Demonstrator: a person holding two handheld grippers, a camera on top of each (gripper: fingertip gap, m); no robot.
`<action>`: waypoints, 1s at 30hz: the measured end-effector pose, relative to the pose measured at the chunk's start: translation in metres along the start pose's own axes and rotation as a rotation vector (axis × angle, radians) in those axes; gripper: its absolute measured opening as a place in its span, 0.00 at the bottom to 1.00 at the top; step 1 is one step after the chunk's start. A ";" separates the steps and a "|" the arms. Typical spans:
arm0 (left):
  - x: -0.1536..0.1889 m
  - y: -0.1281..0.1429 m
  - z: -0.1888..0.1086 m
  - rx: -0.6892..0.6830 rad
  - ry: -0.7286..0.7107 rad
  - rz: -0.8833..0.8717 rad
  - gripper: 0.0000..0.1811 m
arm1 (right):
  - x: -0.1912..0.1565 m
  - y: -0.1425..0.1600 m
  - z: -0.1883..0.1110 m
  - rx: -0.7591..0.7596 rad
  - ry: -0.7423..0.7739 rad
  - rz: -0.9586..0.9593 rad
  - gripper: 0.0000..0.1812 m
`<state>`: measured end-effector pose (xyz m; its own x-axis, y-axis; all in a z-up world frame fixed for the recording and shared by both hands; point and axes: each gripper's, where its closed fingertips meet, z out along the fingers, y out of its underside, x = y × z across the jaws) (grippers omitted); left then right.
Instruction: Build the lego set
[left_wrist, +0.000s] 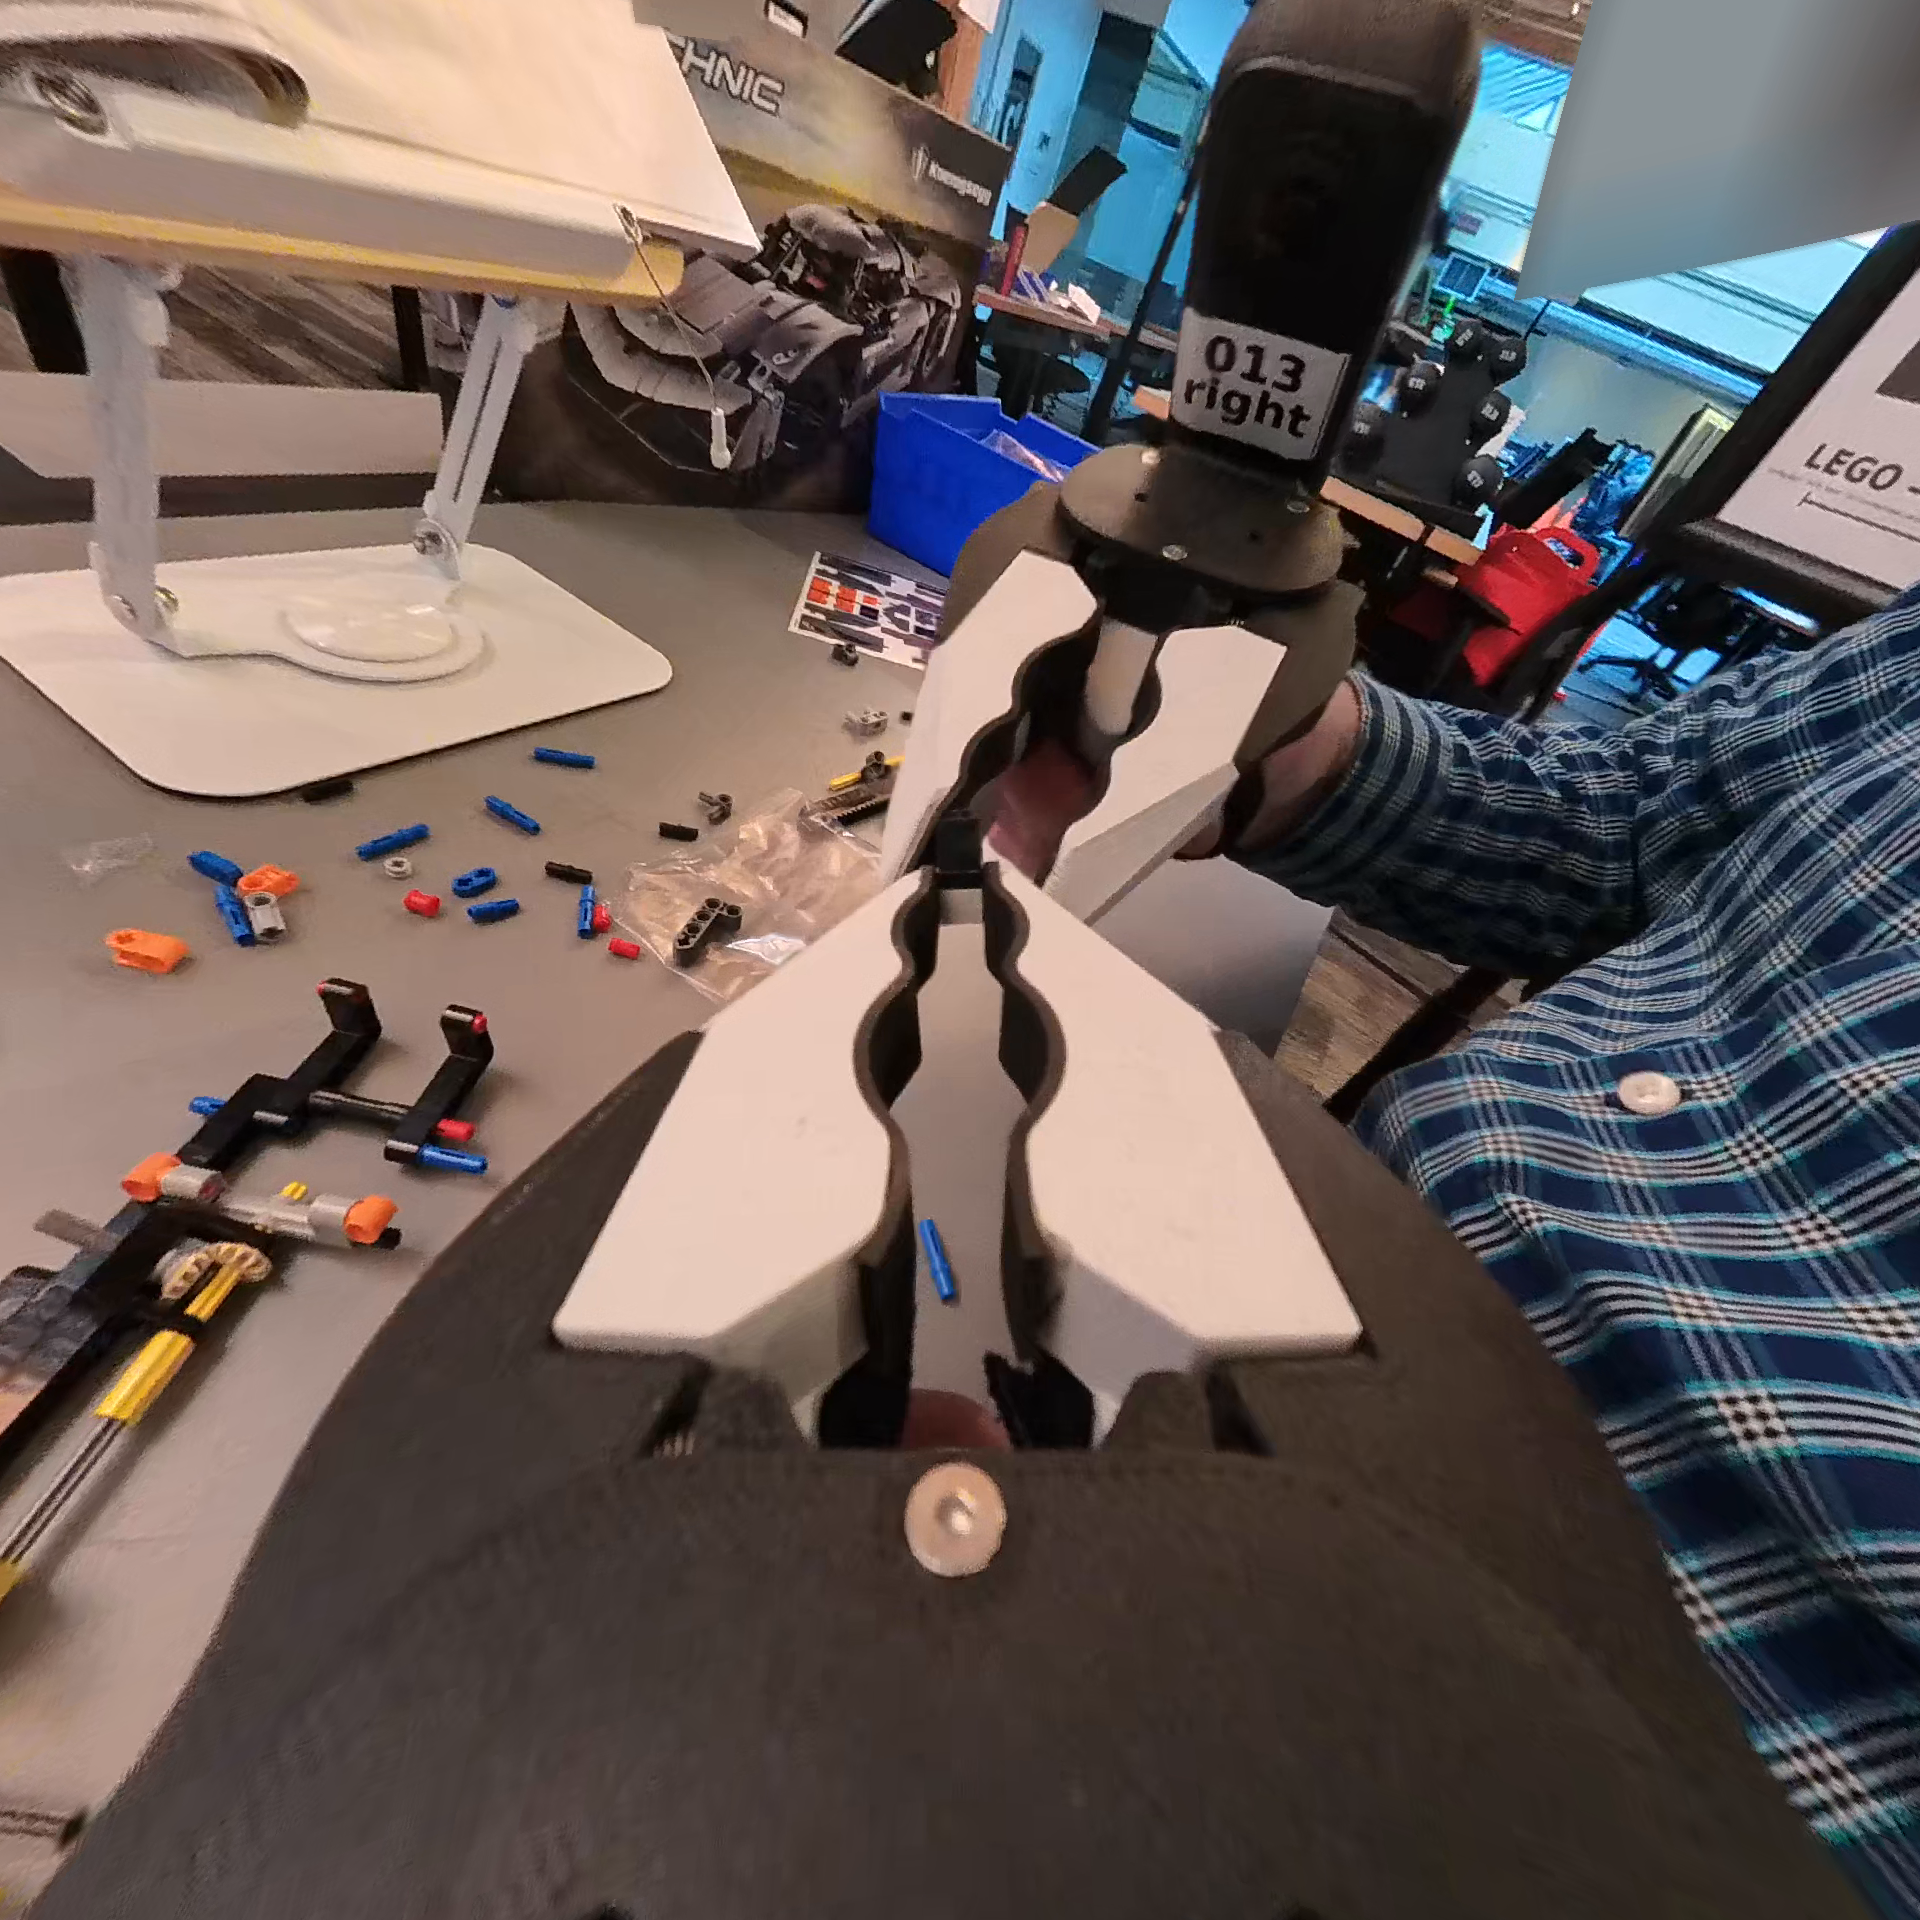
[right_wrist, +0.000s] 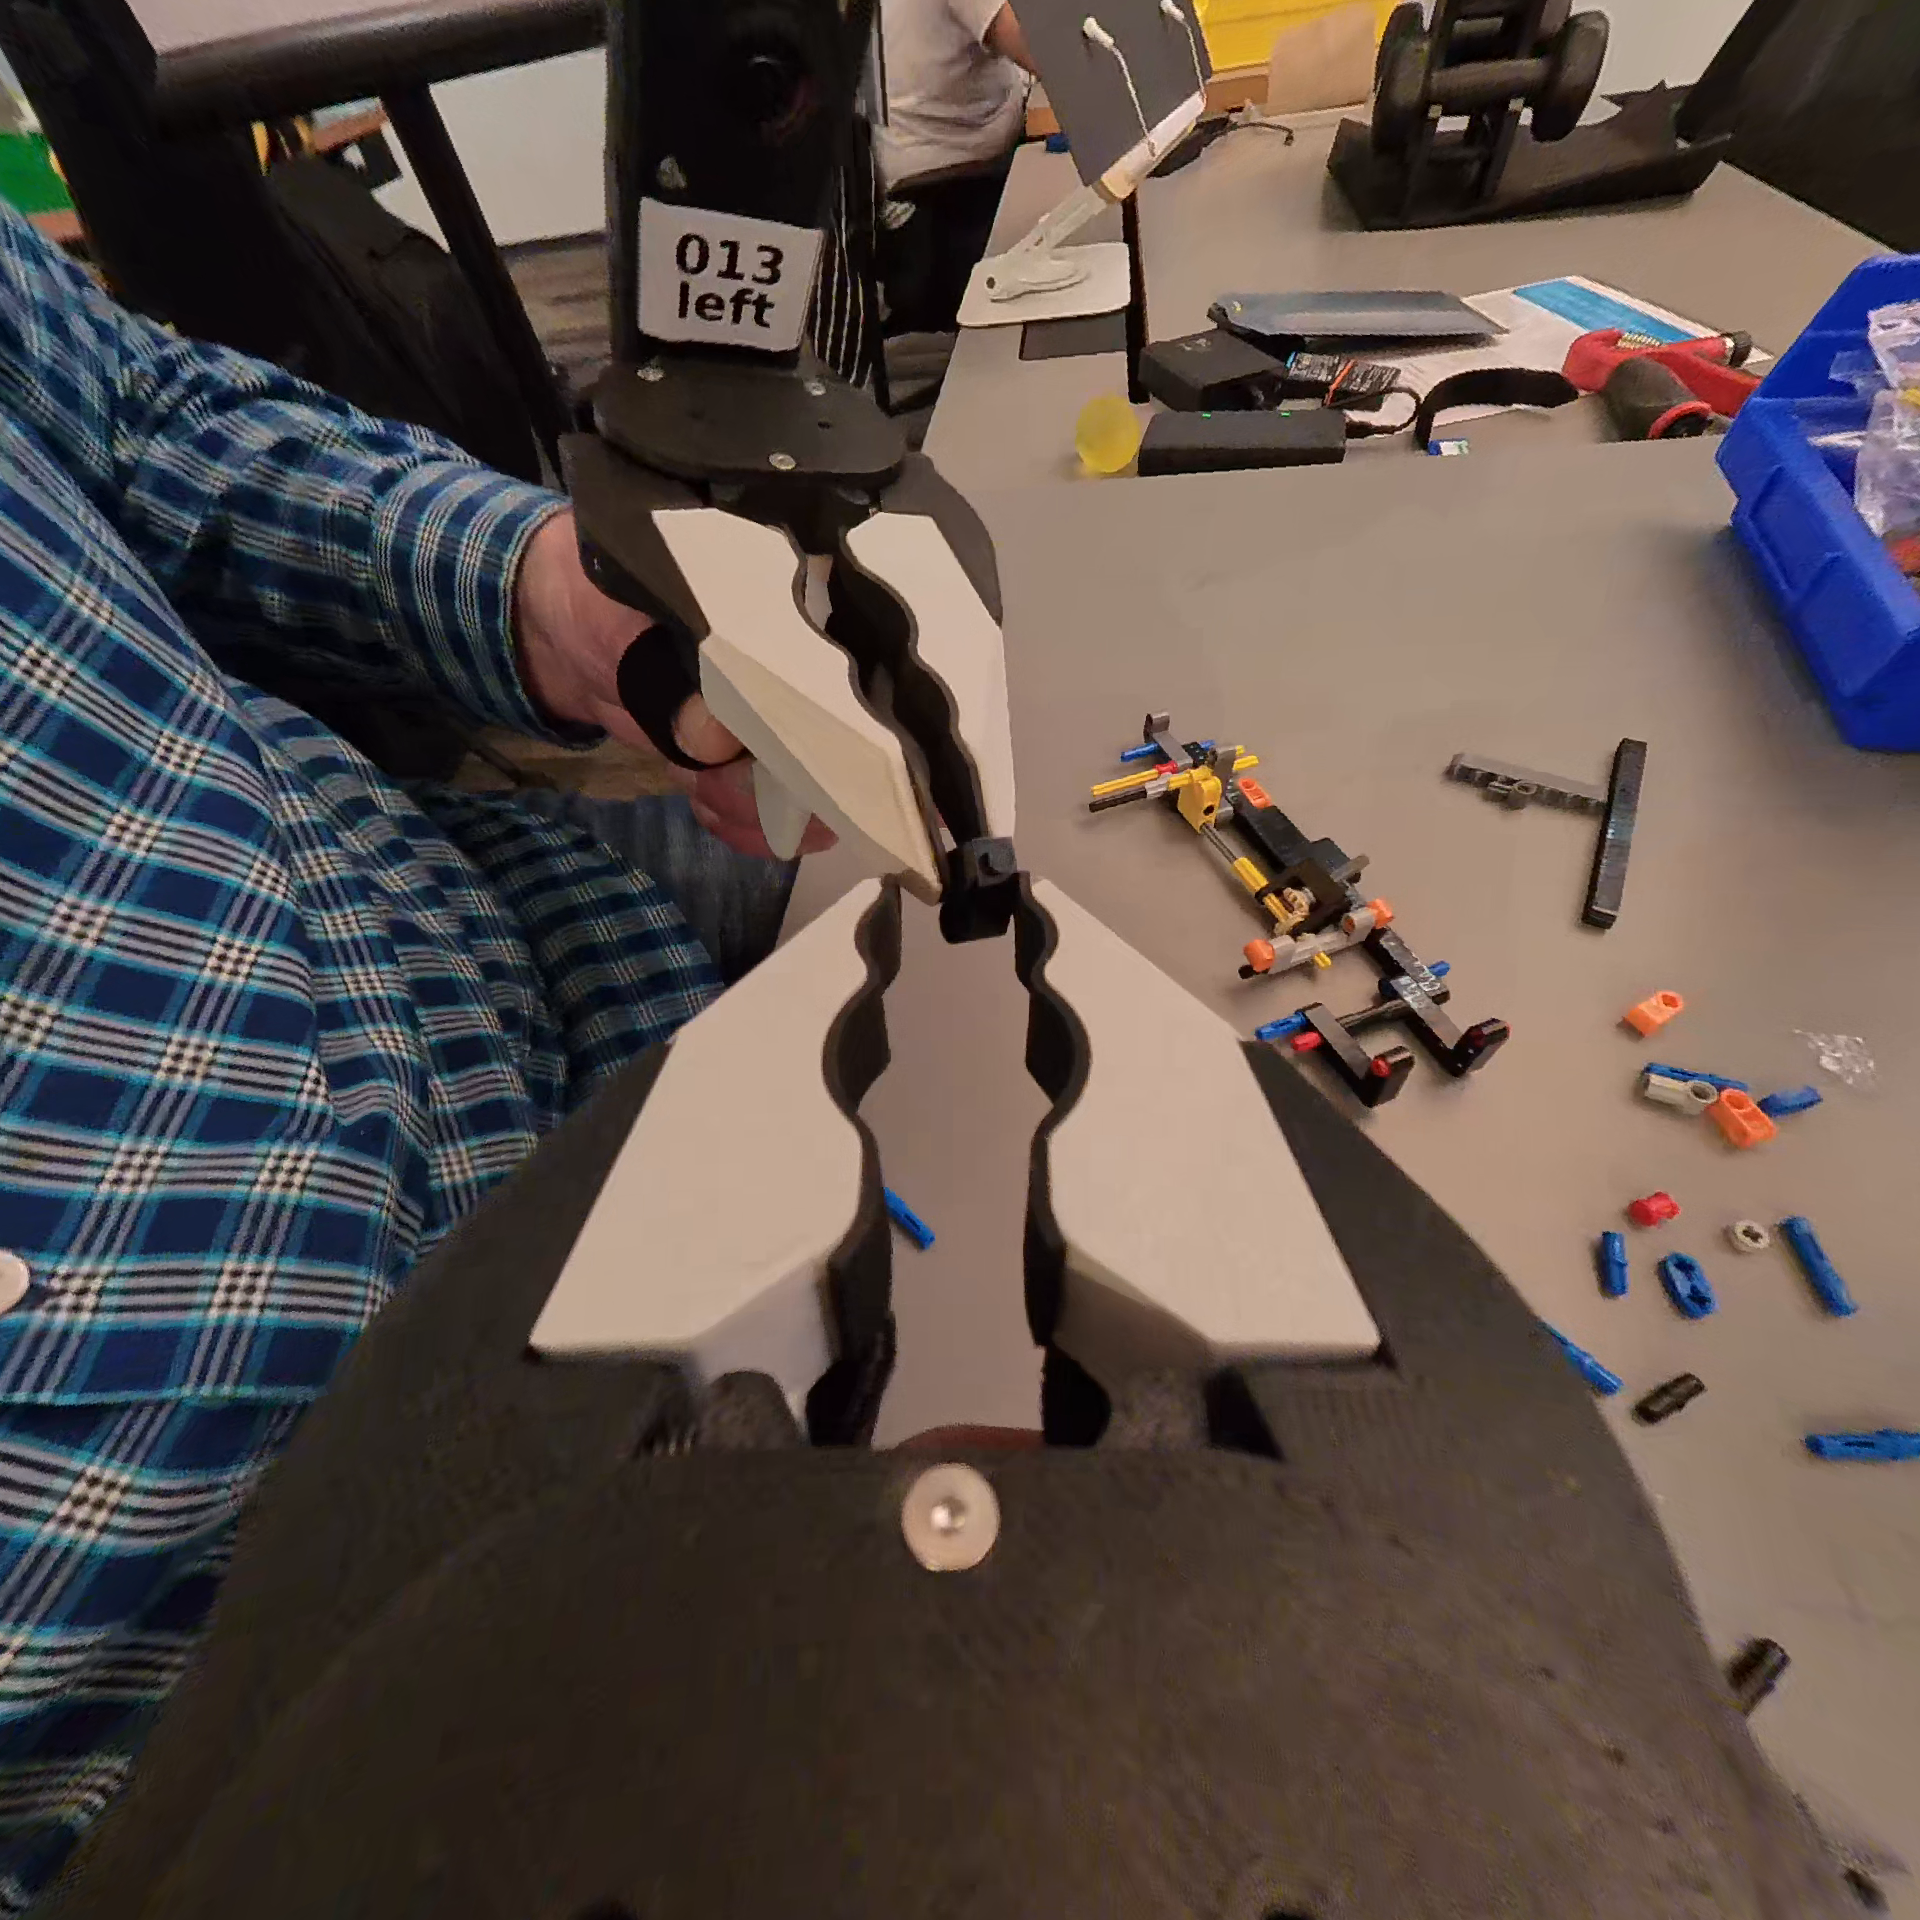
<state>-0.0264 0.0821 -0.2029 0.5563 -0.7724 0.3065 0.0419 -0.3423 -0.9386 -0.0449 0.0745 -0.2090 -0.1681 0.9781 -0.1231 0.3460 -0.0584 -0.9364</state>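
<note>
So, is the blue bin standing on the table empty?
No, the blue bin holds clear plastic bags that rise above its rim in the right wrist view.

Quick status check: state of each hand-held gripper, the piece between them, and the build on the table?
Left hand-held gripper: shut on small black piece.
Right hand-held gripper: shut on the same piece.
Small black piece: held in the air, tips meeting on it.
Partial assembly: lying flat on grey table, untouched.
Blue bin: open, bags inside.

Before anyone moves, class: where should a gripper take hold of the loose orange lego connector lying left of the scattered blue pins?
Grip the orange lego connector across its two long flat sides, coming straight down from above. It lies flat on the grey table, apart from other pieces, so both sides look reachable.
</note>
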 end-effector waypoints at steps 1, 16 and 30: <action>-0.001 -0.002 -0.002 0.013 -0.006 0.003 0.03 | 0.000 -0.003 0.001 0.015 -0.010 0.021 0.11; -0.010 -0.018 -0.049 0.129 -0.090 0.009 0.04 | -0.010 -0.034 0.038 0.141 -0.177 0.188 0.04; -0.037 -0.039 -0.081 0.312 -0.092 -0.110 0.04 | 0.010 -0.062 0.061 0.217 -0.188 0.270 0.06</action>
<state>-0.1157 0.0806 -0.1648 0.6062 -0.6838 0.4061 0.3494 -0.2296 -0.9084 -0.1240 0.0758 -0.1721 -0.2705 0.8693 -0.4137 0.2010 -0.3692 -0.9073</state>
